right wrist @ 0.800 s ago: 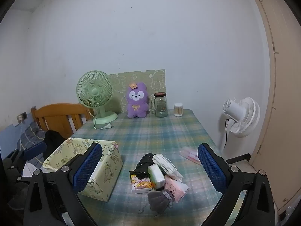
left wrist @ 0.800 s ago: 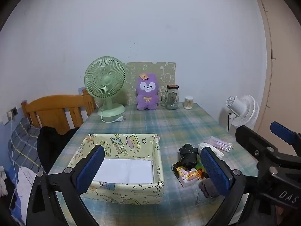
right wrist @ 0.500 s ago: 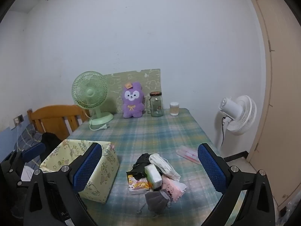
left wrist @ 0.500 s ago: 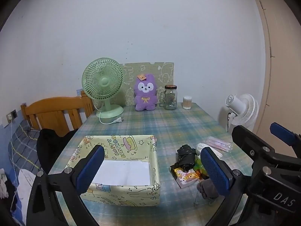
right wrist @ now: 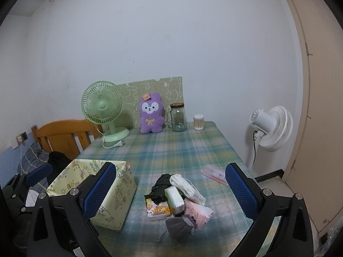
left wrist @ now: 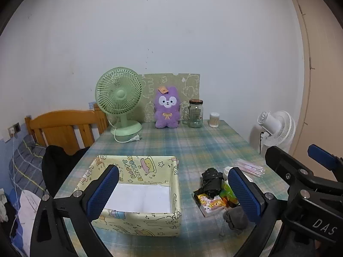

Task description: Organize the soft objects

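Observation:
A yellow cartoon-print fabric box (left wrist: 150, 224) stands open at the near left of the table, only a white liner inside. To its right lies a pile: a black bundle (left wrist: 211, 181), a cartoon tissue pack (left wrist: 212, 203), a green tissue pack (right wrist: 174, 198), a white cloth (right wrist: 188, 187), a pink pack (right wrist: 198, 211) and a grey pouch (right wrist: 180, 226). My left gripper (left wrist: 172, 169) hovers open short of the box. My right gripper (right wrist: 170, 166) hovers open short of the pile. Neither holds anything.
At the far end stand a green desk fan (left wrist: 120, 100), a purple plush (left wrist: 167, 109), a glass jar (left wrist: 195, 113) and a cotton-swab tub (left wrist: 214, 120). A pink straw packet (right wrist: 214, 174) lies right of the pile. A white floor fan (right wrist: 272, 128) stands off the table's right edge, wooden furniture (left wrist: 64, 128) off its left.
Both grippers have drifted slightly, and the scene has shifted a little in each view. Their jaws stay wide. Nothing on the table has moved.

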### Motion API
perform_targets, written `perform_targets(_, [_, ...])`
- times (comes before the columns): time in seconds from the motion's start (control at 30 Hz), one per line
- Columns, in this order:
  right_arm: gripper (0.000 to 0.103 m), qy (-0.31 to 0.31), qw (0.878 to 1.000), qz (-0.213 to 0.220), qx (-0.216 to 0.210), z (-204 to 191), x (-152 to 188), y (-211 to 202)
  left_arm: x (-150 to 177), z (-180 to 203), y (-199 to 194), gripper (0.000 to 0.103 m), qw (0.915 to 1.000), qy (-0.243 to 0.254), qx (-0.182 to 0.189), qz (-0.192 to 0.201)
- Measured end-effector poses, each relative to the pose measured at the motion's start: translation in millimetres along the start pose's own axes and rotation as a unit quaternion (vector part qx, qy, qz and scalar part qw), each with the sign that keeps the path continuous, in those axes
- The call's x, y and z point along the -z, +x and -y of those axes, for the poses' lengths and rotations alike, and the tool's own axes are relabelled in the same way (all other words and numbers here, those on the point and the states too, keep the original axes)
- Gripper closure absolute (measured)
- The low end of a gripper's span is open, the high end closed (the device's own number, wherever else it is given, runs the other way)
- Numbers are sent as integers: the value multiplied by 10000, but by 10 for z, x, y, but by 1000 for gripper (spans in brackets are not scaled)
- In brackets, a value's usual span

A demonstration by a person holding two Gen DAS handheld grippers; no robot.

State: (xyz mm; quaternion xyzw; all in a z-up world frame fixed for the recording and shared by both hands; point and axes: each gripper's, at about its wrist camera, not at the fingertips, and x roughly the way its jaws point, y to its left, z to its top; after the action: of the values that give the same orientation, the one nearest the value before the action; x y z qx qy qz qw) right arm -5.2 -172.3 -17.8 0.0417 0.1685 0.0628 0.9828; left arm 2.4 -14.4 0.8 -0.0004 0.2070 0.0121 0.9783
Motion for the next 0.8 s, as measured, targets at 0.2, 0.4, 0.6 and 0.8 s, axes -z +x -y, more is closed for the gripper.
perform_targets(0.2, [0, 14, 10000, 3, 7, 18, -19, -13, 0, 0, 5, 2, 10000, -8, 28, -9])
perform_targets(0.4, [0, -42, 10000, 20, 49, 14, -30, -16, 3, -9, 6, 1, 10000, 1, 29, -12])
perform_targets(0.6, [0, -78, 9999, 51, 69, 20, -42, -31, 8, 6, 3, 1, 10000, 29, -5, -14])
perform_targets(0.8, [0, -13, 10000, 71, 67, 68, -55, -64, 14, 4, -7, 2, 10000, 54, 15, -19])
